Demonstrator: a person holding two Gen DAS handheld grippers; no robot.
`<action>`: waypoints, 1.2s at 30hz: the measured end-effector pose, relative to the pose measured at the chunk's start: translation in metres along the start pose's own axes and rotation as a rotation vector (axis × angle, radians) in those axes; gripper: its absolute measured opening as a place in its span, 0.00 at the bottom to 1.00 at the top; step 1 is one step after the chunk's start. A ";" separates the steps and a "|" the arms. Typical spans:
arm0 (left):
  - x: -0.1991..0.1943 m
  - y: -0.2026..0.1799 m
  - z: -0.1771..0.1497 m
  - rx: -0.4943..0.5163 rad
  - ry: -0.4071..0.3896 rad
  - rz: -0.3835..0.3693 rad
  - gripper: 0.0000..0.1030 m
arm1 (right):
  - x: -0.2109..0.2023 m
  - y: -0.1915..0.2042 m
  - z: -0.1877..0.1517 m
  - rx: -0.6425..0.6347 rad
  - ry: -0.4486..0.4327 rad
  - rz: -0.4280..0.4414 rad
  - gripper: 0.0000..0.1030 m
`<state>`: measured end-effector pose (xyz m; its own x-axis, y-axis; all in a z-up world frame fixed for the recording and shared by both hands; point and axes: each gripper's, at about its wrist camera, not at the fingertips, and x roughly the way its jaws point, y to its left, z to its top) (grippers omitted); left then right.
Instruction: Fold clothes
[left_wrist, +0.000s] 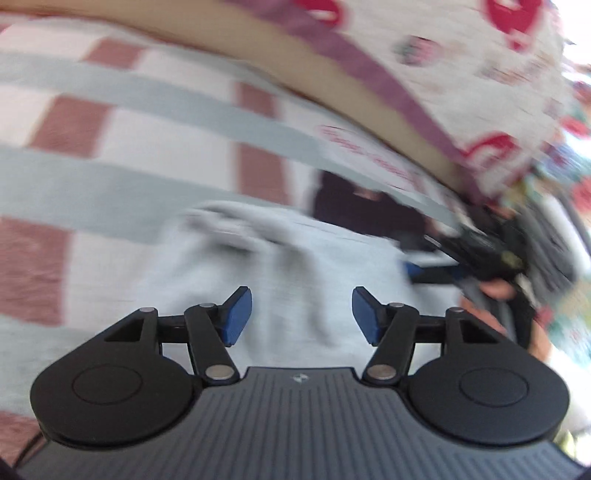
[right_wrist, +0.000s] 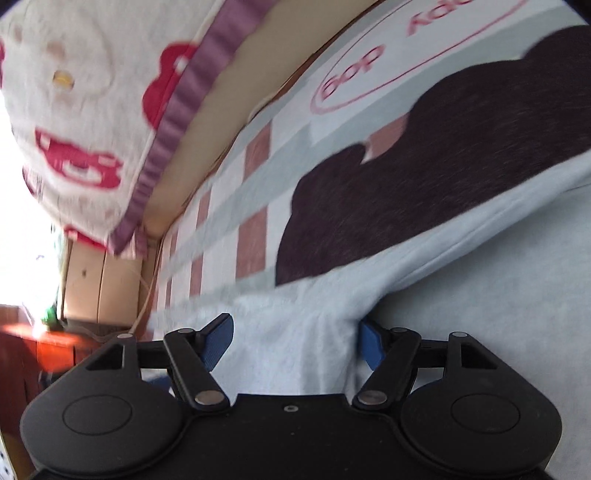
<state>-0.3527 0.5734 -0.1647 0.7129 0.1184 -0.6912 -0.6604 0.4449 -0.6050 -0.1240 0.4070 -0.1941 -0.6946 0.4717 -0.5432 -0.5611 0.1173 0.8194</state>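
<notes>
Lying across the lower middle of both views is a pale grey garment (left_wrist: 295, 266), spread on a bed sheet (left_wrist: 110, 122) checked in white, grey-blue and dusty red.

Left wrist view, heavily blurred:
- The left gripper (left_wrist: 302, 314) is seen with jaws spread, blue pads apart, nothing pinched between them. Only grey cloth is visible past the gap.
- The garment is bunched into a ridge at centre, just above the pads.
- A dark patch (left_wrist: 362, 210) is seen on the sheet right of centre, above the garment.
- The right gripper (left_wrist: 436, 271) is visible at the right edge, black body with blue tips low over the garment's far side. Whether it is open cannot be told from this view.
- A hand (left_wrist: 498, 291) is partly seen behind it.

Right wrist view:
- The right gripper (right_wrist: 297, 338) is seen with jaws spread wide. A fold of the grey garment (right_wrist: 461, 314) lies in the gap and brushes the right-side pad; it is not pinched.
- The garment fills the lower right of the frame, with a raised crease running up to the right.
- A dark brown bear-shaped print (right_wrist: 424, 177) is seen on the sheet, partly covered by the garment's upper edge.
- A pink oval logo (right_wrist: 369, 62) is printed on the sheet, upper right.
- A white blanket (right_wrist: 85, 110) with red cartoon prints and a purple trim hangs at upper left.
</notes>
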 end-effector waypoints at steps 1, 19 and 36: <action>0.004 0.005 0.004 -0.029 -0.005 -0.002 0.58 | 0.003 0.002 0.000 -0.013 0.002 0.002 0.75; 0.062 0.007 0.035 0.087 -0.179 0.076 0.14 | 0.016 0.043 -0.011 -0.467 -0.189 -0.334 0.10; 0.055 0.030 0.041 -0.051 -0.155 0.032 0.19 | 0.042 0.174 -0.154 -1.205 0.011 -0.345 0.19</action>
<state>-0.3241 0.6300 -0.2045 0.7167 0.2690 -0.6434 -0.6914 0.3938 -0.6056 -0.3200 0.3131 -0.1023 -0.4299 0.5675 -0.7022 -0.7648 -0.6423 -0.0509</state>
